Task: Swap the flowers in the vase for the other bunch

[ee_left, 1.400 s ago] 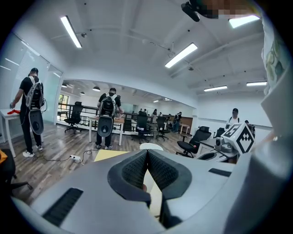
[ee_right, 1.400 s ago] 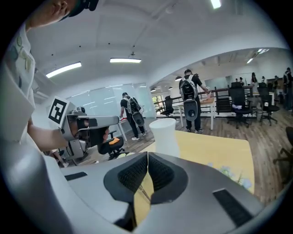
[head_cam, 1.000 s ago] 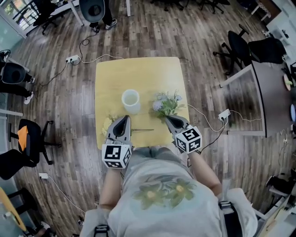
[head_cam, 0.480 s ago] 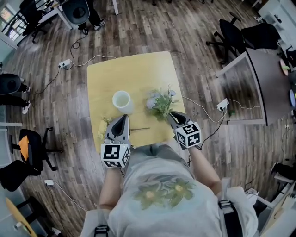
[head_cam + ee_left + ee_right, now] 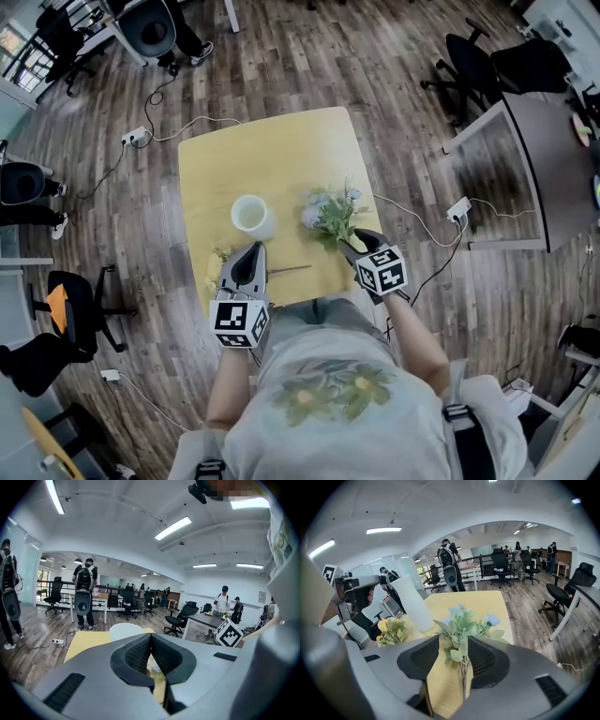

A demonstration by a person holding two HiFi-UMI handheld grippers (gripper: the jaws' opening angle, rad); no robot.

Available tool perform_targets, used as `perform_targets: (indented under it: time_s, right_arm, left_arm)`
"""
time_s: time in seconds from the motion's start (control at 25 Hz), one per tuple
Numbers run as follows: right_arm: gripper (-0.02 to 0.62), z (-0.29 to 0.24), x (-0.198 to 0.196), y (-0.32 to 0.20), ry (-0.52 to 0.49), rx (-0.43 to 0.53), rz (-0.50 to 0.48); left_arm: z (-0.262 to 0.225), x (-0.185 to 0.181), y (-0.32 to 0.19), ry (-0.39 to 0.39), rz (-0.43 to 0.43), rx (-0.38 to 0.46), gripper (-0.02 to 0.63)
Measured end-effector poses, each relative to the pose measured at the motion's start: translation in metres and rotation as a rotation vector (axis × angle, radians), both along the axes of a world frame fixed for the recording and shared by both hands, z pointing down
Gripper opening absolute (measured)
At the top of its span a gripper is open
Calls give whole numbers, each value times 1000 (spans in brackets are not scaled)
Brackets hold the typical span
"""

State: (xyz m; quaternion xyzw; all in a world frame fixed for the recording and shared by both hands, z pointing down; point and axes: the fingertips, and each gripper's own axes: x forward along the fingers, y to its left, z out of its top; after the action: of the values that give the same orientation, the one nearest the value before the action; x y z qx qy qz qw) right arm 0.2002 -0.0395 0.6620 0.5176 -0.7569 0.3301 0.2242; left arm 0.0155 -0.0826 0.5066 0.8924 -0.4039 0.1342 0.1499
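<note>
**Right gripper spread round the blue bunch, left gripper closed over the yellow one**

At the near edge of the tabletop point(image 5: 272, 155), the right gripper point(image 5: 453, 639) points down at the wood. Its jaws have just been opening and now stand spread. The green stem point(image 5: 463, 679) of the blue bunch point(image 5: 461, 620) runs up between them, closer to the pad on the view's right. Whether it touches that pad cannot be told. The leaves and pale blue heads fan out just past the jaw tips. In the head view this right gripper point(image 5: 349, 242) sits at the tabletop's near right corner, and the blue bunch point(image 5: 328, 214) lies just beyond it.

The left gripper point(image 5: 151, 637) has its jaws pressed together, tips meeting. In the head view the left gripper point(image 5: 255, 249) sits at the near left of the tabletop. The yellow bunch point(image 5: 216, 267) lies flat at the left edge beside it, and its thin stem point(image 5: 292, 269) stretches right across the wood.

Further in, the white vase point(image 5: 251, 215) stands upright between the two bunches, apart from both grippers. From the right gripper view the vase point(image 5: 412, 604) rises behind the yellow bunch point(image 5: 391, 630).

Beyond the tabletop lie wood-plank floor point(image 5: 309, 66) and office chairs point(image 5: 483, 84).
</note>
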Motion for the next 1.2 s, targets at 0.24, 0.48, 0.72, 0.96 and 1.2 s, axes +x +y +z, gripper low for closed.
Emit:
perform_targets:
  time_s: [0.24, 0.48, 0.72, 0.96, 1.2]
  right_arm:
    - [209, 27, 2, -4, 32, -49, 4]
    - [216, 59, -2, -11, 82, -110, -3]
    - [216, 87, -4, -13, 136, -169, -14]
    - [216, 104, -2, -18, 171, -194, -2]
    - [216, 118, -1, -18, 196, -248, -5]
  left_arm:
    - [8, -2, -3, -1, -15, -18, 17]
    - [17, -10, -9, -2, -33, -35, 17]
    - [23, -16, -8, -8, -38, -52, 17]
    - [30, -19, -7, -14, -38, -66, 17]
    - [30, -14, -10, -10, -30, -69, 17]
